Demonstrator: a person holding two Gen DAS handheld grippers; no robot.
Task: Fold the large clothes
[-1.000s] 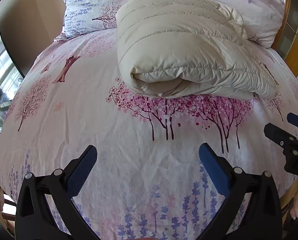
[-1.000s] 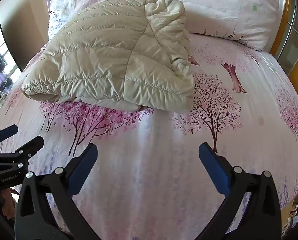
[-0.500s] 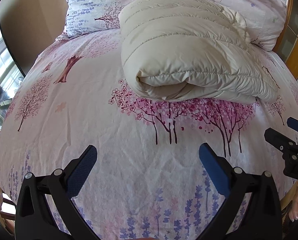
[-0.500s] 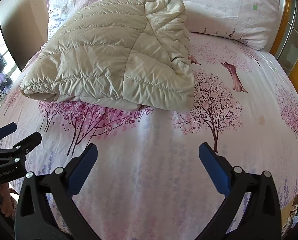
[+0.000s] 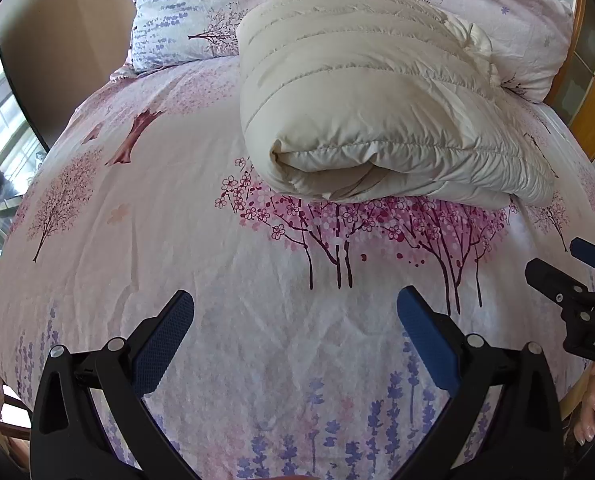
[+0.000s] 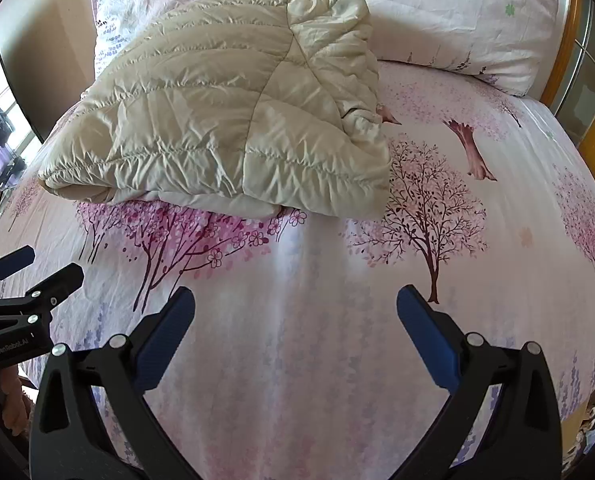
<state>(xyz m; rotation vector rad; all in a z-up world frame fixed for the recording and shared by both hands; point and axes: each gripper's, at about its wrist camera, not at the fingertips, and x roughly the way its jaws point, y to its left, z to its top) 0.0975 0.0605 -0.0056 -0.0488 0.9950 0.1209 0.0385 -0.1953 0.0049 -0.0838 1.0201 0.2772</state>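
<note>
Your left gripper (image 5: 295, 318) has its blue-padded fingers (image 5: 163, 342) spread wide apart, with nothing between them. Your right gripper (image 6: 295, 318) is in the same condition: jaws fully parted and empty. Both grippers hover above the pink floral bed sheet (image 5: 177, 240) near the foot end of the bed, side by side; each appears at the edge of the other's view, the right one at (image 5: 569, 292) and the left one at (image 6: 21, 300).

The cream quilted puffer jacket (image 5: 377, 104) lies folded into a thick bundle on the sheet, well ahead of both grippers and apart from them. Its far edge rests against the two floral-print pillows (image 6: 437, 12) at the head of the bed. In the right wrist view the bundle (image 6: 233, 120) sits left of centre.
</note>
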